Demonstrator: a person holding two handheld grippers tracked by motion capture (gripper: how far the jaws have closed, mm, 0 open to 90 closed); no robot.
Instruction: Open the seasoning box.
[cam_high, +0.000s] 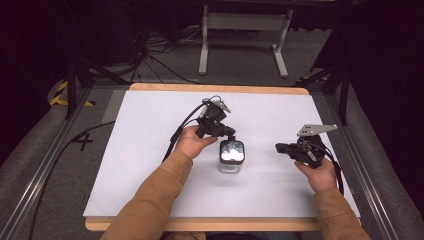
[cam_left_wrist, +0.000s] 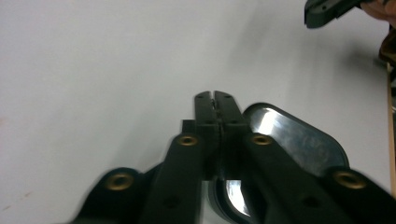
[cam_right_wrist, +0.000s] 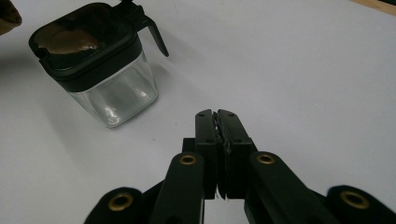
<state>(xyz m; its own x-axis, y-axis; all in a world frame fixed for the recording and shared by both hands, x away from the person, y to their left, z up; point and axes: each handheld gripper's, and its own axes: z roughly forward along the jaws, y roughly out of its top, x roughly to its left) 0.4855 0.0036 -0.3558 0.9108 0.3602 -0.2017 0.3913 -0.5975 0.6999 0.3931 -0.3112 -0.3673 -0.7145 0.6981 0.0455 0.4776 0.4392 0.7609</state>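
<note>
A square clear glass jar (cam_high: 231, 161) with a black-rimmed shiny lid (cam_high: 232, 150) stands upright mid-table. My left gripper (cam_high: 231, 136) hovers at the jar's far edge, jaws shut with nothing between them. In the left gripper view, its shut tips (cam_left_wrist: 215, 96) sit just above and left of the lid (cam_left_wrist: 299, 140). My right gripper (cam_high: 278, 148) is right of the jar, a short gap away, pointing left at it. In the right gripper view, its jaws (cam_right_wrist: 216, 113) are shut and empty, and the jar (cam_right_wrist: 114, 93) stands at upper left with the left gripper's fingertip (cam_right_wrist: 156, 35) by the lid.
A white mat (cam_high: 150, 150) covers the wooden tabletop (cam_high: 210, 88). Cables (cam_high: 175, 135) trail left from the left gripper. Beyond the far edge, a white metal stand (cam_high: 240, 22) and loose cables lie on the floor. Metal rails (cam_high: 45, 165) run along both table sides.
</note>
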